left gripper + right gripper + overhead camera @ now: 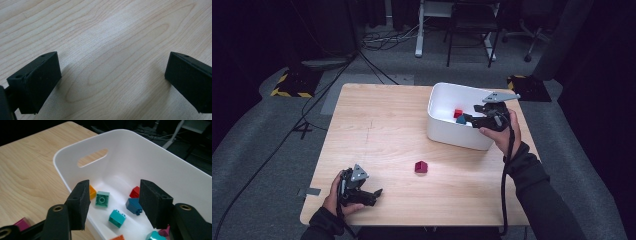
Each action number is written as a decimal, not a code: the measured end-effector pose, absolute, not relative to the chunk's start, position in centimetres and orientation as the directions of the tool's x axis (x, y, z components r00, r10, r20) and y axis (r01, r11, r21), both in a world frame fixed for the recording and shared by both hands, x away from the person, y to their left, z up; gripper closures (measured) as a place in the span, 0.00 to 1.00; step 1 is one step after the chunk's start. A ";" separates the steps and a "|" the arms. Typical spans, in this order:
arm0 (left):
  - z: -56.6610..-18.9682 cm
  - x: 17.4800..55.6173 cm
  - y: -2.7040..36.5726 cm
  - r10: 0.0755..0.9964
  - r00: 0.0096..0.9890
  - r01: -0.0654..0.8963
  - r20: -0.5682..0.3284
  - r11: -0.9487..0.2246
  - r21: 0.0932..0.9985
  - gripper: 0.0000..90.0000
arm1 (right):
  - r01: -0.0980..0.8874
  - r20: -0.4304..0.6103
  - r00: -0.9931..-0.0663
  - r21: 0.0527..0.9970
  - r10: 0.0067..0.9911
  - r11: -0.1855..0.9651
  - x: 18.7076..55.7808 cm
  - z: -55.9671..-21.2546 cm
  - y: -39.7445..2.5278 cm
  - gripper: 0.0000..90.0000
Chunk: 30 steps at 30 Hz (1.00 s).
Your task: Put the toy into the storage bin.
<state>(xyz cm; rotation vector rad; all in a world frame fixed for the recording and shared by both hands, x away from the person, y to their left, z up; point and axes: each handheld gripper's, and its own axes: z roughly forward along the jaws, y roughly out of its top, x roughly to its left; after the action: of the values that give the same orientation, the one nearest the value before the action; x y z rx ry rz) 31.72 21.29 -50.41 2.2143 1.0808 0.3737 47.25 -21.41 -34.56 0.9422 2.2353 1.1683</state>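
White bin (pixel 447 132) on table (pixel 377 130) already holds several bricks. Right tongs (pixel 113 202) released, empty, over bin. Left tongs (pixel 111 75) released, empty. One dark red brick (pixel 421 167) left on table, just beside bin.

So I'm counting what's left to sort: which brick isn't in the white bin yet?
The dark red brick, lying alone on the bare wooden table in front of the white bin. The other bricks lie inside the bin.
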 end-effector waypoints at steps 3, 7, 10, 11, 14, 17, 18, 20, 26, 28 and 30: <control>-50.4 31.7 21.3 0.783 0.622 0.602 -0.023 -0.459 0.653 0.01 | 0.336 -0.079 -0.691 0.845 0.719 0.416 46.5 -34.3 -20.9 0.46; -50.4 31.7 21.3 0.783 0.622 0.602 -0.023 -0.459 0.653 0.01 | 0.311 -0.083 -0.717 0.850 0.692 0.425 45.3 -34.1 -20.2 0.45; -50.4 31.7 21.3 0.783 0.622 0.602 -0.024 -0.459 0.653 0.01 | 0.291 -0.080 -0.739 0.858 0.669 0.423 44.6 -34.1 -19.8 0.45; -50.4 31.7 21.3 0.783 0.622 0.602 -0.024 -0.459 0.653 0.01 | 0.281 -0.083 -0.746 0.860 0.660 0.425 44.2 -34.1 -19.6 0.45; -50.4 31.7 21.3 0.783 0.622 0.602 -0.024 -0.459 0.653 0.01 | 0.268 -0.093 -0.759 0.857 0.644 0.440 43.5 -34.1 -19.2 0.44; -50.4 31.7 21.3 0.783 0.622 0.602 -0.024 -0.458 0.654 0.01 | 0.248 -0.099 -0.770 0.864 0.630 0.439 42.9 -34.1 -18.8 0.43; -50.4 31.7 21.3 0.783 0.622 0.602 -0.024 -0.459 0.653 0.01 | 0.249 -0.100 -0.771 0.862 0.629 0.441 42.6 -34.1 -18.7 0.43; -50.4 31.7 21.3 0.783 0.622 0.602 -0.023 -0.459 0.653 0.01 | 0.243 -0.098 -0.776 0.865 0.623 0.438 42.3 -34.2 -18.5 0.41; -50.4 31.7 21.3 0.782 0.622 0.602 -0.023 -0.459 0.653 0.01 | 0.226 -0.098 -0.811 0.857 0.577 0.464 41.5 -34.8 -17.7 0.38; -50.4 31.7 21.3 0.782 0.622 0.602 -0.023 -0.460 0.653 0.01 | 0.216 -0.102 -0.822 0.854 0.560 0.473 41.1 -35.0 -17.3 0.37; -50.4 31.7 21.3 0.782 0.623 0.602 -0.024 -0.459 0.653 0.01 | 0.195 -0.114 -0.837 0.851 0.535 0.487 40.9 -35.3 -17.0 0.37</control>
<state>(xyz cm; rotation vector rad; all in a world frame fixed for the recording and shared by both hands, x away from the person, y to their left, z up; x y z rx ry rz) 31.72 21.29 -50.40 2.2155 1.0804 0.3718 40.87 -16.97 -35.32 0.6105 2.3718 1.2896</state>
